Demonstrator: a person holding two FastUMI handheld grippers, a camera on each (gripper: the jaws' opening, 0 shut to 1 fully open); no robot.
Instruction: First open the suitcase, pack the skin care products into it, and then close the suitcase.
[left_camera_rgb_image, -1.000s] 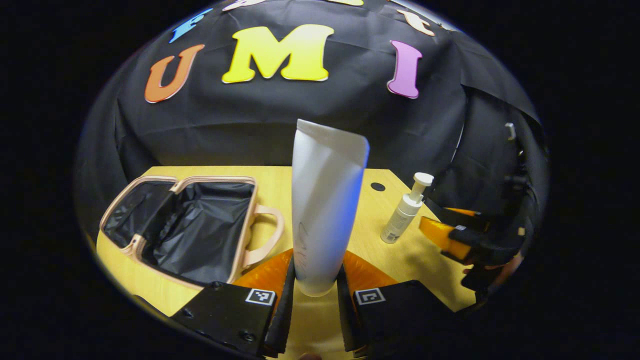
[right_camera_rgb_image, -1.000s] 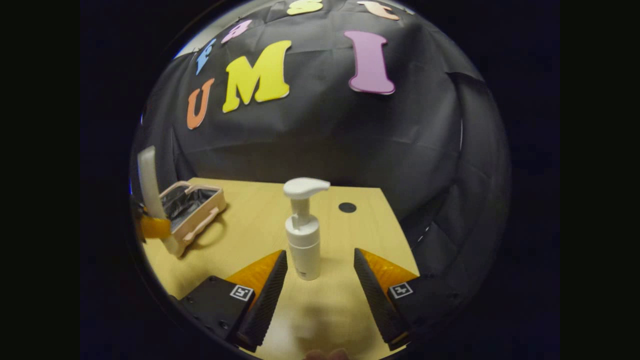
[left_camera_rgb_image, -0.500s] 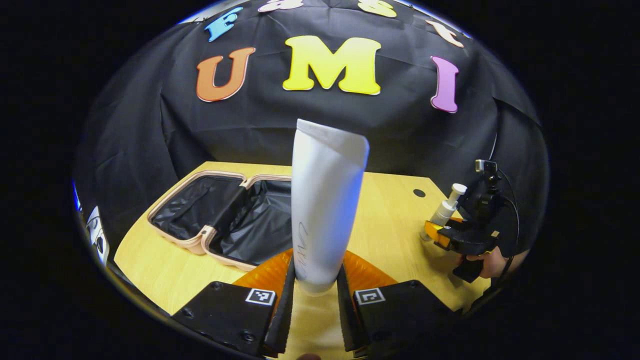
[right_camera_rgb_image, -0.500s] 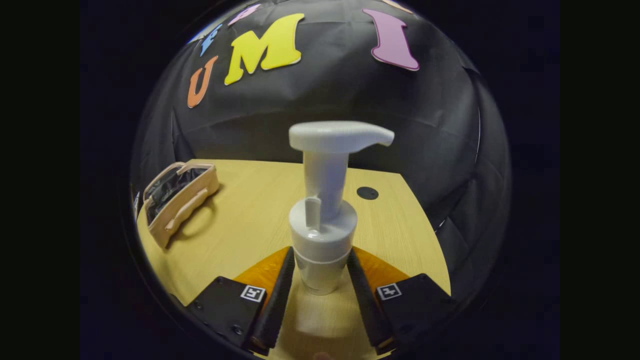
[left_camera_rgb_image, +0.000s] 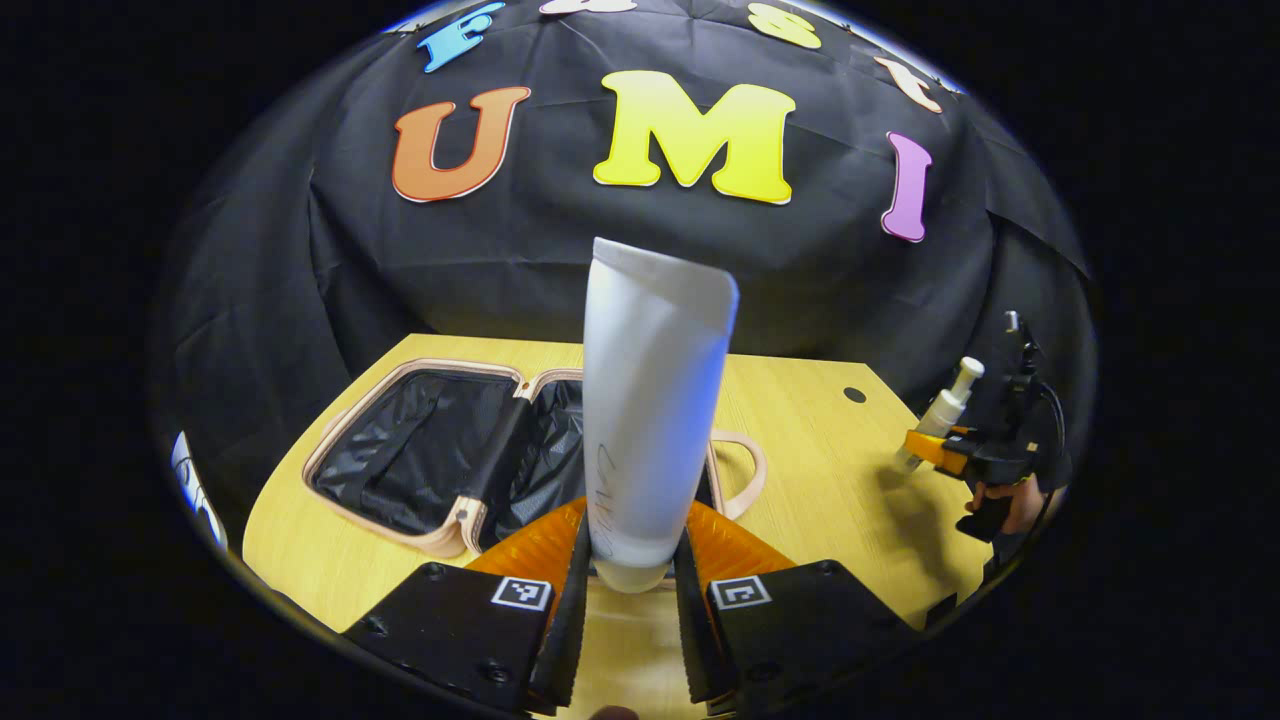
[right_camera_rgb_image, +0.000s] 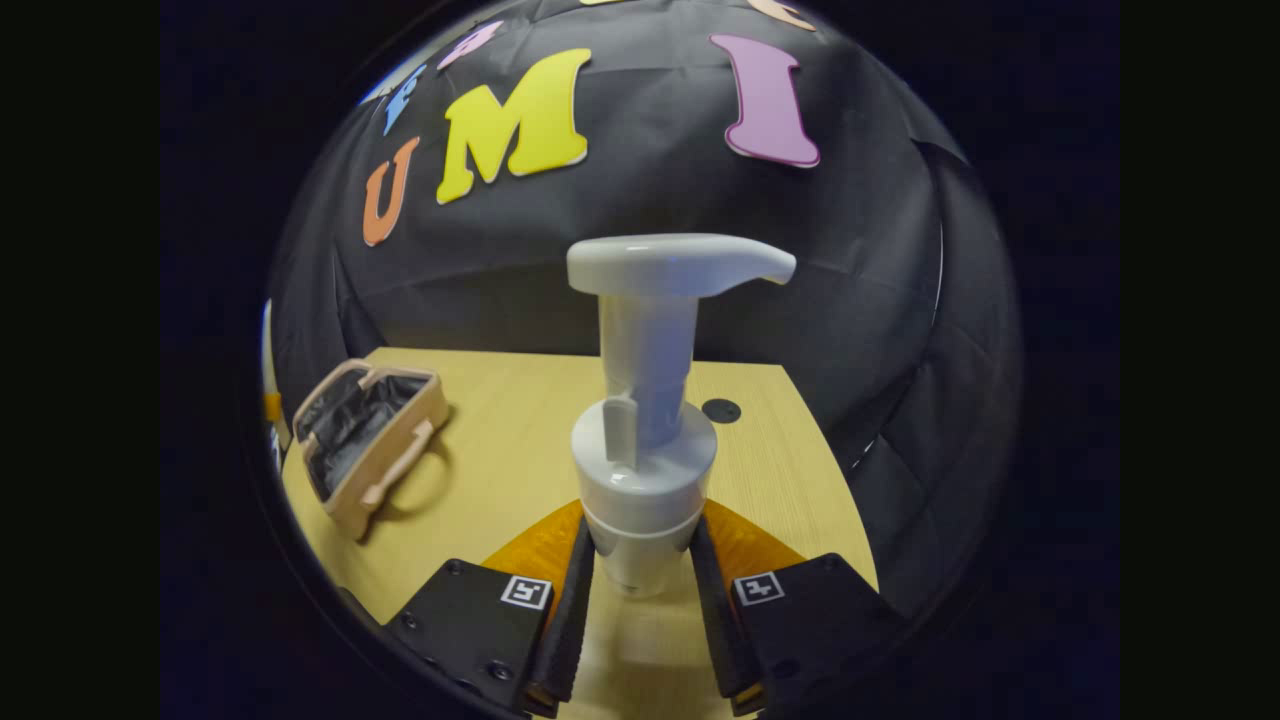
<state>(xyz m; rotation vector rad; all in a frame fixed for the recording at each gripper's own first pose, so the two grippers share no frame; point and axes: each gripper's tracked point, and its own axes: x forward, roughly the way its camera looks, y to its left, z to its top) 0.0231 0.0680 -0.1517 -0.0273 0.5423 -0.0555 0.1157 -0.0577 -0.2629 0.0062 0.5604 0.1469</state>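
Pale wood worktop (left_camera_rgb_image: 800, 470): I see it carrying the suitcase, with a small dark hole toward 1 o'clock in the left gripper view.
Suitcase (left_camera_rgb_image: 420, 460): pink-beige shell, black lining, lying open flat on the worktop at about 9 o'clock in the left gripper view; in the right gripper view it sits at 9 o'clock (right_camera_rgb_image: 370, 450), handle facing me.
Left gripper (left_camera_rgb_image: 628, 590): my jaws are clamped on the white tube (left_camera_rgb_image: 650, 400), which stands upright between them, its lower end just in front of the open suitcase.
Right gripper (right_camera_rgb_image: 640, 590): jaws pressed on both sides of the white pump bottle (right_camera_rgb_image: 645, 440), held upright, nozzle pointing to 3 o'clock.
Far right, left gripper view: the right gripper (left_camera_rgb_image: 945, 450) with the pump bottle (left_camera_rgb_image: 940, 415), a hand (left_camera_rgb_image: 1010, 500) on its grip, at 3 o'clock.
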